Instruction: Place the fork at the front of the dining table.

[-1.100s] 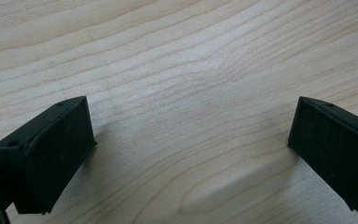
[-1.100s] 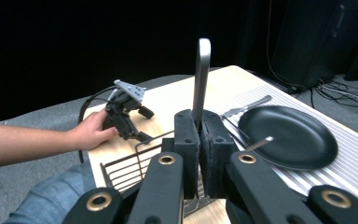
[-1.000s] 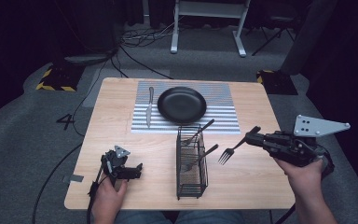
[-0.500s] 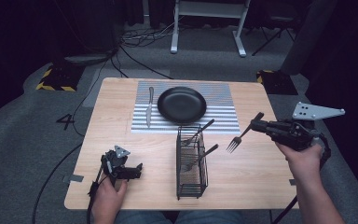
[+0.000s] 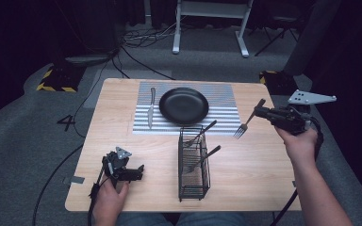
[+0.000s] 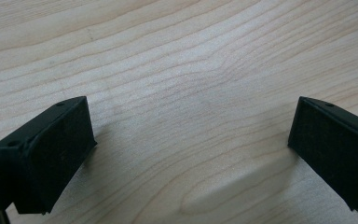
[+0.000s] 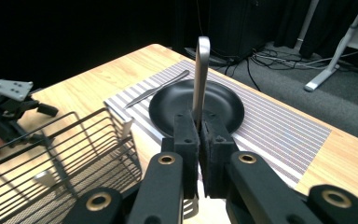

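Pinching a fork by its handle, right gripper hangs above the table's right edge, tines near the striped mat's corner, bare wood below. Wire basket sits mid-table, plate behind. Left gripper rests front-left, jaws spread over open wood.

Left claw: held low at the table's near left corner, the hand gripping it from below with the forearm entering at the near edge. Jaws stand wide apart, pads facing each other just over the table surface, nothing between them.

Right claw: raised above the table's right edge, pointing left. Arm extended forward, hand wrapped around the body from below. Jaws pressed together on a fork handle.
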Tool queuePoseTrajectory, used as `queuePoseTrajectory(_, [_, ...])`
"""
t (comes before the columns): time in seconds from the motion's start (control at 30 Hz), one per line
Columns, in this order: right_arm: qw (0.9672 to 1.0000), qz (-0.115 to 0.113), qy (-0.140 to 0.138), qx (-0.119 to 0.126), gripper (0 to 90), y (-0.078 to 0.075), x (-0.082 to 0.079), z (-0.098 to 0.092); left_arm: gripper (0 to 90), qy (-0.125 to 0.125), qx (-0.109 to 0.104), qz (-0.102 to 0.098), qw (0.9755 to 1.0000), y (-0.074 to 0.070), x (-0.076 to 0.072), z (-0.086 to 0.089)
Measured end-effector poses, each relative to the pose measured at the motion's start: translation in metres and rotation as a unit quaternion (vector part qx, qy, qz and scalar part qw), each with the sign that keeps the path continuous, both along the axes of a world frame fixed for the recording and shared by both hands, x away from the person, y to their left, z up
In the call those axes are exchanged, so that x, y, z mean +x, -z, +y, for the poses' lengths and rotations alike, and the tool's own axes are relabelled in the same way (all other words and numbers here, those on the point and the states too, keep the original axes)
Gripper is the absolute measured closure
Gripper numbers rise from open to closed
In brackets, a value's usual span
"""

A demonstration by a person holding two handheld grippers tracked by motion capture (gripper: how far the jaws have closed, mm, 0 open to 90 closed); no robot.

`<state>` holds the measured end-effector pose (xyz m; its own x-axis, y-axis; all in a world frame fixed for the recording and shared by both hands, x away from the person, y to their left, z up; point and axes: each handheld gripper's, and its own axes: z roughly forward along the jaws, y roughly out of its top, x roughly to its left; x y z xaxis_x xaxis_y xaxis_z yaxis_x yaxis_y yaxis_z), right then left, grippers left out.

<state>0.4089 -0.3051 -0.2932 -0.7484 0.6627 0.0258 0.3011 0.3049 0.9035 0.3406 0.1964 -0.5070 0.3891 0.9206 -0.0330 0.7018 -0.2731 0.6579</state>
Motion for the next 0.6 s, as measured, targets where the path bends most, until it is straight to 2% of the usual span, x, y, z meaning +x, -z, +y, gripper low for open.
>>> queuePoseTrajectory(0.17, [1.0,0.003,0.003,-0.002,86.5,0.011,0.017,0.006,0.2,0.0,0.0,0.0,1.0,0.0,0.0,0.0])
queuePoseTrajectory(0.6, [0.9996,0.021,-0.015,-0.014,86.4,0.042,0.053,0.033,0.2,0.0,0.0,0.0,1.0,0.0,0.0,0.0])
